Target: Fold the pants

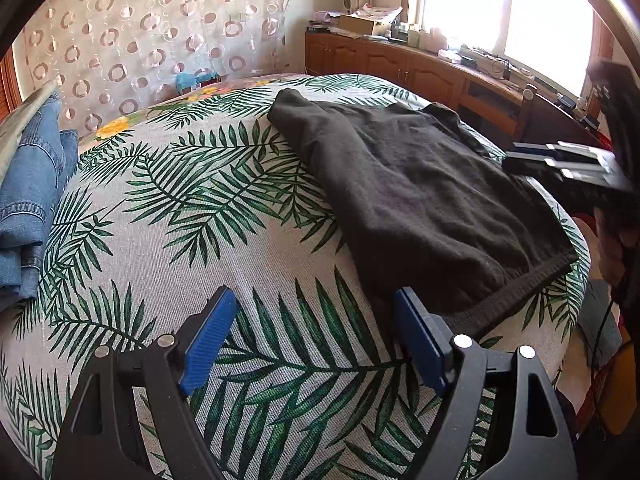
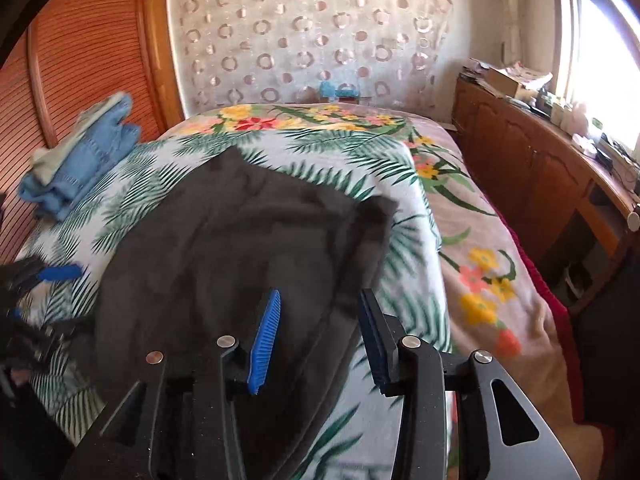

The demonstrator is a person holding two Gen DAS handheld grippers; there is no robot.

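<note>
Both blue ribbed fingers (image 1: pixel 208 336) of the left gripper (image 1: pixel 316 340) stand wide apart with nothing between them, above the palm-leaf printed bedspread (image 1: pixel 200 208), just beside the waistband end of the black fleece pants (image 1: pixel 420 200). The right gripper (image 2: pixel 318 340) hangs over the opposite edge of the same pants (image 2: pixel 240 248), its jaws partly apart and empty, with dark fabric showing beneath the gap; its pads (image 2: pixel 264 344) press on nothing. The pants lie folded lengthwise and flat across the middle of the bed. A stack of folded blue denim jeans (image 1: pixel 32 200) sits well apart near the bed's far left edge, against a slatted wooden door (image 2: pixel 80 60). A ring-patterned curtain (image 1: pixel 160 32) hangs behind the bed, and a cluttered wooden cabinet (image 1: pixel 400 64) runs under the bright window (image 1: pixel 500 8). Nothing lies on the pants.
</note>
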